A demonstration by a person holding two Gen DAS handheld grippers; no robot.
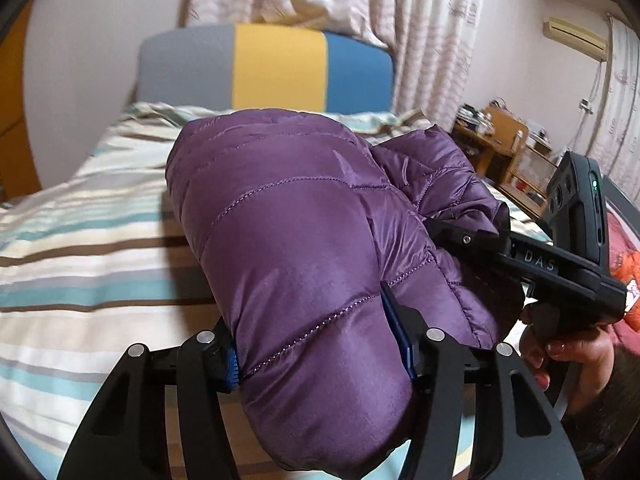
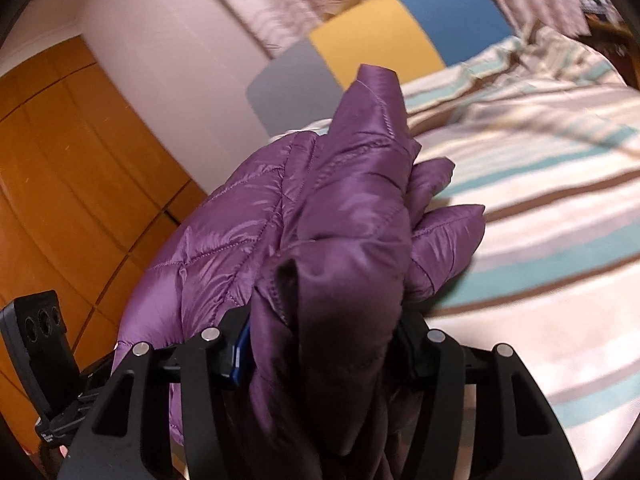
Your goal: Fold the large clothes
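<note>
A purple quilted puffer jacket [image 1: 304, 248] is bunched up above a bed [image 1: 80, 264] covered in a sheet striped cream, teal, brown and grey; whether its lower folds touch the sheet cannot be told. Behind the bed stands a headboard [image 1: 280, 68] in 3 panels, grey, yellow and blue, with pale patterned curtains [image 1: 424, 20] above it, an air conditioner [image 1: 576, 34] high on the wall, a cluttered wooden shelf unit [image 1: 504, 144] to the right, and orange wooden cabinet doors [image 2: 72, 168] on the other side of the room. One thick padded roll of the jacket runs straight back between the 2 fingers of the left gripper [image 1: 320, 356], which are clenched against its sides, the blue pads [image 1: 394, 328] pressing into the fabric. The right gripper [image 2: 320, 352] likewise has its fingers closed on a gathered, darker fold of the same jacket [image 2: 320, 216], the rest of the garment billowing up and to the left of them. In the left wrist view the right gripper's black body [image 1: 560, 264] reaches in from the right, level and pointing leftward into the jacket, with the person's right hand [image 1: 568, 352] wrapped around its handle below.
</note>
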